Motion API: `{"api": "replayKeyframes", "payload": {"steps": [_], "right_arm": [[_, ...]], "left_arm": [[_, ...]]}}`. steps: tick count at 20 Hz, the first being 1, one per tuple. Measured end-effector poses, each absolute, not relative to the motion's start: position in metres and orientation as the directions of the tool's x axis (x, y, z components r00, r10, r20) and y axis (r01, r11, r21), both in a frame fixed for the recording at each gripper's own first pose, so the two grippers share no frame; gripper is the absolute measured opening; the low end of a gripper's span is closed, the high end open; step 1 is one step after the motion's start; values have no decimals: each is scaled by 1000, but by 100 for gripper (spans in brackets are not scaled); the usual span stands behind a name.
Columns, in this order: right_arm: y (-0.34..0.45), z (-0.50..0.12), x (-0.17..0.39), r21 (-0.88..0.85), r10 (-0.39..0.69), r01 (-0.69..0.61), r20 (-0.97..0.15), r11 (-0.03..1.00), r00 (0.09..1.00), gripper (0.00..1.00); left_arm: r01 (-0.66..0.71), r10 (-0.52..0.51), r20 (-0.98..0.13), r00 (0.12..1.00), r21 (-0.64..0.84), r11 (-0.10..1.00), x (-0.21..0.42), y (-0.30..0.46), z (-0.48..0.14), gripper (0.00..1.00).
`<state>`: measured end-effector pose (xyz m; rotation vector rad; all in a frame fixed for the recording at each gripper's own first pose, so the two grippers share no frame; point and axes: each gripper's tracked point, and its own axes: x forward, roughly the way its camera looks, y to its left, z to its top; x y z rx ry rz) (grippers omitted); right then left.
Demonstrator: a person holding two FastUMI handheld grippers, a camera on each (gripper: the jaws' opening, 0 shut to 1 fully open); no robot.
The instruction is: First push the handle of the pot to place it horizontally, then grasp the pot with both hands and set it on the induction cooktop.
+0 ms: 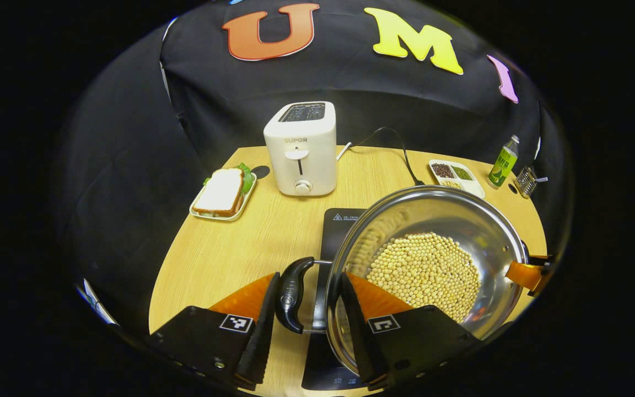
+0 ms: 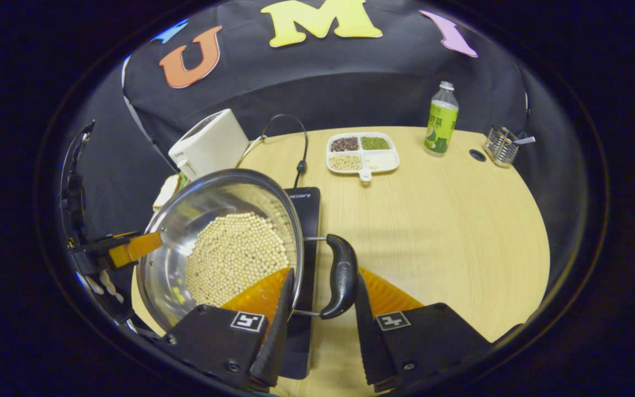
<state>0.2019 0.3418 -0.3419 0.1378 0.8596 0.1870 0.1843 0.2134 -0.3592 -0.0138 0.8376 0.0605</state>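
cooktop (image 1: 345, 218) mostly hidden under pot (image 1: 433, 220), sandwich (image 2: 166, 190) largely behind pot

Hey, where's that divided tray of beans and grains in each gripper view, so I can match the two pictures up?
Left gripper view: the divided tray sits upper right, behind the pot, left of the green bottle.
Right gripper view: it lies top centre, right of the black cable.
Shared landmark: the green bottle, standing just right of the tray in both views.

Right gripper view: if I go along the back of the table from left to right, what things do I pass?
Toaster → divided tray of beans → green bottle → small wire basket.
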Motion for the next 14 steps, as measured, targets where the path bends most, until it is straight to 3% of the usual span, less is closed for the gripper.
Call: {"api": "replayKeyframes", "payload": {"steps": [14], "right_arm": [[343,-342,200,223,227,-98,-684,970,694,59]], "left_arm": [[-38,53,-689,723,38,999,187,215,-359,63]]}}
